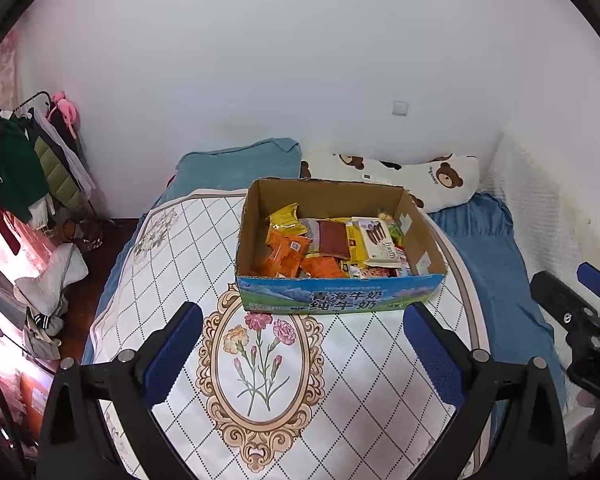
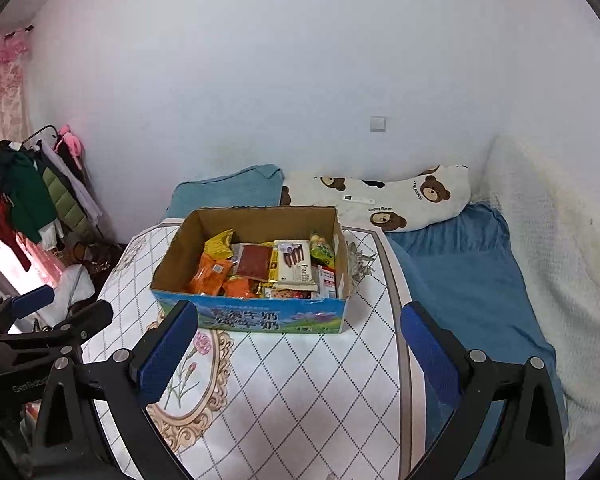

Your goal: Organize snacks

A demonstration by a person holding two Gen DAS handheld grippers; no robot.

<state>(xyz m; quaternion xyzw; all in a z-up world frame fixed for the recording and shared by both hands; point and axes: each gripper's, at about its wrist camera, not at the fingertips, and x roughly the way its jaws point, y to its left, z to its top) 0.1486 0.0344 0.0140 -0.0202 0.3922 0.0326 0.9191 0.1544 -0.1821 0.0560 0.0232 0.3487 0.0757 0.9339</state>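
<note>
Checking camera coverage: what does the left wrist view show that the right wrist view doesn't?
Left wrist only: the whole oval flower medallion on the table cover, and the right gripper seen from the side at the frame's right edge.

Right wrist only: the pink curtain top at upper left, the white remote clearly lying on the bear pillow, and the left gripper at the left edge.

Both: the open cardboard box full of snack packets, the clothes rack, the wall switch, and each camera's own gripper open and empty.
</note>
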